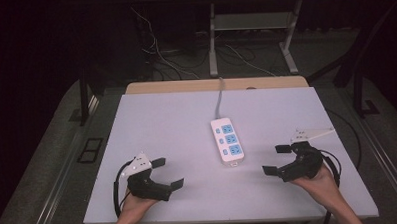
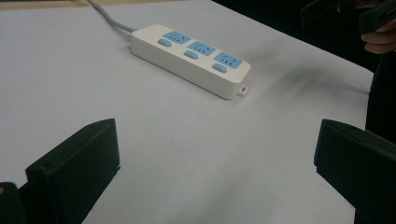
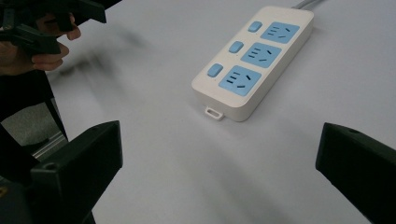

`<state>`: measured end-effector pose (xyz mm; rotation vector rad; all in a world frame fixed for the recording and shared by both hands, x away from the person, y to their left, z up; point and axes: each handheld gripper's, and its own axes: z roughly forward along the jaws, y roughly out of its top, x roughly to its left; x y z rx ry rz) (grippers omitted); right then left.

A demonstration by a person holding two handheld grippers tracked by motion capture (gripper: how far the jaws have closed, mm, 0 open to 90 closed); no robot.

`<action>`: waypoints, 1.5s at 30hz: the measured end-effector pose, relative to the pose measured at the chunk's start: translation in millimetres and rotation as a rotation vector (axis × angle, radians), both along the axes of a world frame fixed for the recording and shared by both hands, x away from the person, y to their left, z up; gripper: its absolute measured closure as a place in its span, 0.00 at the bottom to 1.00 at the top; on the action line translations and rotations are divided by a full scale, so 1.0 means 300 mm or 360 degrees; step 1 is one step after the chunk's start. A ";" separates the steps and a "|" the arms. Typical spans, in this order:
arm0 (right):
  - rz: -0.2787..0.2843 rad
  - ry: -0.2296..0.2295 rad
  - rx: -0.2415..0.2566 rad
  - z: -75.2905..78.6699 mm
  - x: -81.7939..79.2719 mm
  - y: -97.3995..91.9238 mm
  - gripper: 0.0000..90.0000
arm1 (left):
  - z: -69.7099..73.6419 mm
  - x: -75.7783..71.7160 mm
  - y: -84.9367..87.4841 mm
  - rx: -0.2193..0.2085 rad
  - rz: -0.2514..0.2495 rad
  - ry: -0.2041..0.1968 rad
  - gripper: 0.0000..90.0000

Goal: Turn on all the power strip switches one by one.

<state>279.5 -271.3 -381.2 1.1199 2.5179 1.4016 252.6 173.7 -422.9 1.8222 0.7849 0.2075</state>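
Observation:
A white power strip (image 1: 227, 141) with three blue sockets and three blue switches lies flat near the middle of the white table (image 1: 172, 123); its grey cable (image 1: 219, 98) runs off the far edge. My left gripper (image 1: 167, 173) rests open at the front left, jaws wide apart and pointing right toward the strip (image 2: 191, 58). At the front right my right gripper (image 1: 276, 159) is open too, its jaws aimed left at the strip (image 3: 254, 60). Neither holds anything. Both stand a short way from the strip.
The table's near edge runs just below both hands. A wooden strip (image 1: 215, 85) borders the far edge. Beyond it, on the dark floor, stand a metal frame (image 1: 251, 35) and loose cables (image 1: 159, 53). Bare tabletop surrounds the strip.

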 end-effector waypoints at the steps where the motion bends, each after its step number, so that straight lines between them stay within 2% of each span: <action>1: 0.0010 -0.0002 -0.0009 0.006 0.009 0.007 0.00 | 0.000 0.000 0.000 0.0000 0.0001 0.0002 0.00; 12: 0.0058 0.0002 -0.0044 0.026 0.051 0.047 0.00 | 0.000 0.000 -0.001 0.0000 -0.0004 0.0003 0.00; 27: 0.0158 0.0010 -0.0118 0.058 0.120 0.138 0.00 | -0.001 0.002 -0.001 0.0009 -0.0014 0.0005 0.00; 45: 0.0228 0.0036 -0.0189 0.058 0.180 0.230 0.00 | -0.001 0.004 0.001 0.0012 -0.0013 0.0004 0.00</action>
